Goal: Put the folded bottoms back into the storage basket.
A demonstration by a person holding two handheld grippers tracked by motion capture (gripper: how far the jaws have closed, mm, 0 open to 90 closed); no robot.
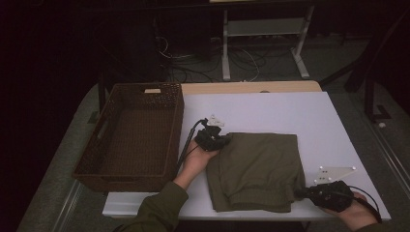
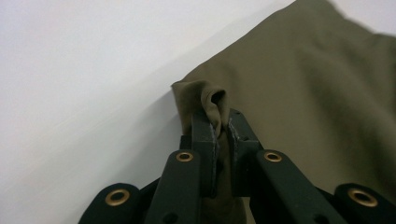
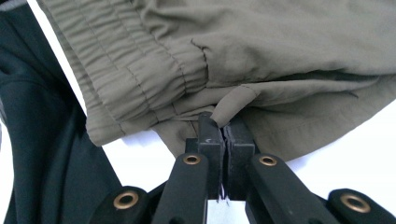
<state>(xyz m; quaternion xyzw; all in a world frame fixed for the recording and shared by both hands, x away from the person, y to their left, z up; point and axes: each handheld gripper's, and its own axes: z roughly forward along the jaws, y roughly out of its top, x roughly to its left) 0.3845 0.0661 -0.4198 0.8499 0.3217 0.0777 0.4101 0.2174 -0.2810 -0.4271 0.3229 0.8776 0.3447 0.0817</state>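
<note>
While lying folded at centre frame on the white table (image 1: 270,108), olive-green woven fabric shorts (image 1: 258,169) being pinched at opposite corners: left gripper (image 2: 219,128) clamping the upper-left fold, right gripper (image 3: 223,128) clamping the lower-right edge, probably readying a lift toward the brown wicker basket (image 1: 128,179).

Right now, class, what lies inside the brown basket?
The woven basket shows a bare bottom with nothing lying in it. The near wall hides the strip just behind it. The green garment lies beside it on the table.

White table (image 1: 270,108) with folded olive trousers (image 1: 256,164) and an empty wicker basket (image 1: 133,137) alongside
</note>
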